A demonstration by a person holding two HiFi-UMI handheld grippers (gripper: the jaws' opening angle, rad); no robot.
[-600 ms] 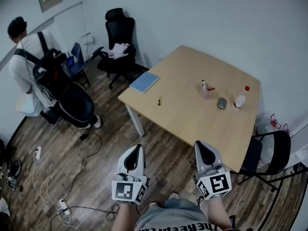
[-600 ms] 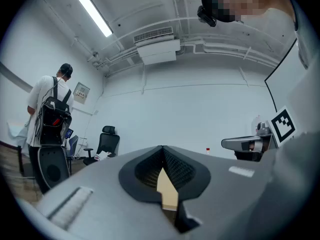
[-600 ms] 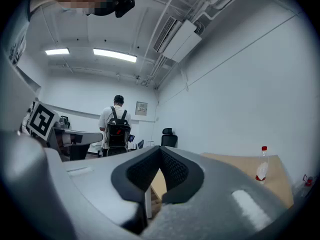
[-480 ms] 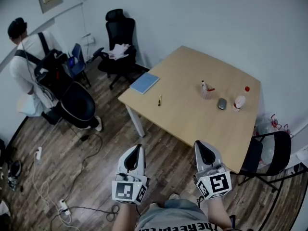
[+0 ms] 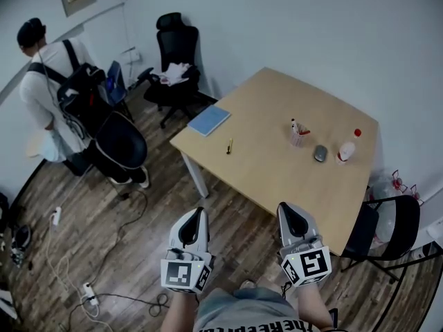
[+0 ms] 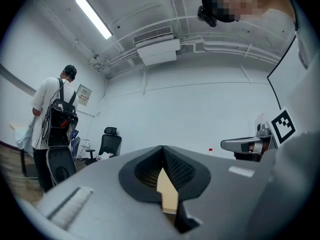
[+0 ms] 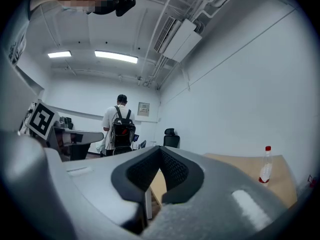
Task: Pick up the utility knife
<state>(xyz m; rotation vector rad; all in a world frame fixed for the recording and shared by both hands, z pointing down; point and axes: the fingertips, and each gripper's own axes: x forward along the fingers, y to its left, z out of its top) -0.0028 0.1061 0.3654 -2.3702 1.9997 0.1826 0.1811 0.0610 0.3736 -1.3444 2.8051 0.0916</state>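
The utility knife, small, yellow and black, lies on the wooden table near its left side. Both grippers hang over the floor in front of the table, well short of the knife. My left gripper is shut with nothing in it, its tips meeting in the left gripper view. My right gripper is also shut and empty, and in the right gripper view its jaws point level toward the table's near corner.
On the table lie a blue notebook, a cup of pens, a grey mouse and a red-capped bottle. A black folding chair stands at the right. A person with a backpack and an office chair are at the left; cables lie on the floor.
The person with the backpack has shifted a little to the right. Both grippers have kept still and stay shut.
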